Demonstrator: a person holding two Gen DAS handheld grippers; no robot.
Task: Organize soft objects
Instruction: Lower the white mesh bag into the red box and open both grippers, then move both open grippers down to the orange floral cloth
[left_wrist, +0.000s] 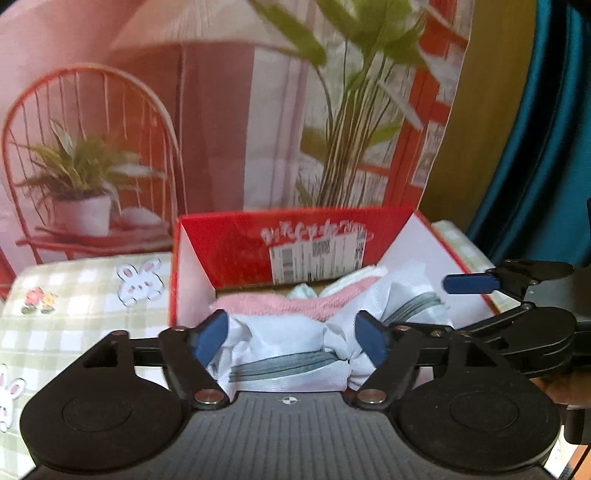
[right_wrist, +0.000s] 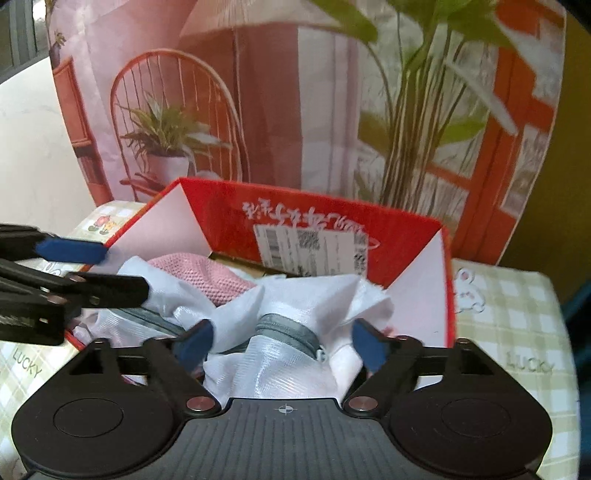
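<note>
Printed backdrop (left_wrist: 229, 110) filling twelve o'clock, red chair and potted plants pictured on it, green checked cloth (left_wrist: 74, 317) with bunnies at eight o'clock, teal curtain (left_wrist: 546, 147) at three o'clock

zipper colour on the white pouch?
Grey zipper on the white pouch; clearest in the left wrist view.

"LUCKY" is printed on the checked cloth (right_wrist: 524, 332) on both sides of the red box (right_wrist: 229, 210). The box's white label (right_wrist: 310, 247) and red script are illegible.

Printed backdrop (left_wrist: 229, 110) behind bench: red wire chair (left_wrist: 92, 155), potted plants, pink walls. Checked green-white cloth (left_wrist: 74, 295) with rabbit motifs over bench (right_wrist: 517, 314). Teal curtain (left_wrist: 546, 147) right of backdrop. Pale wall (right_wrist: 26, 147) left.
</note>
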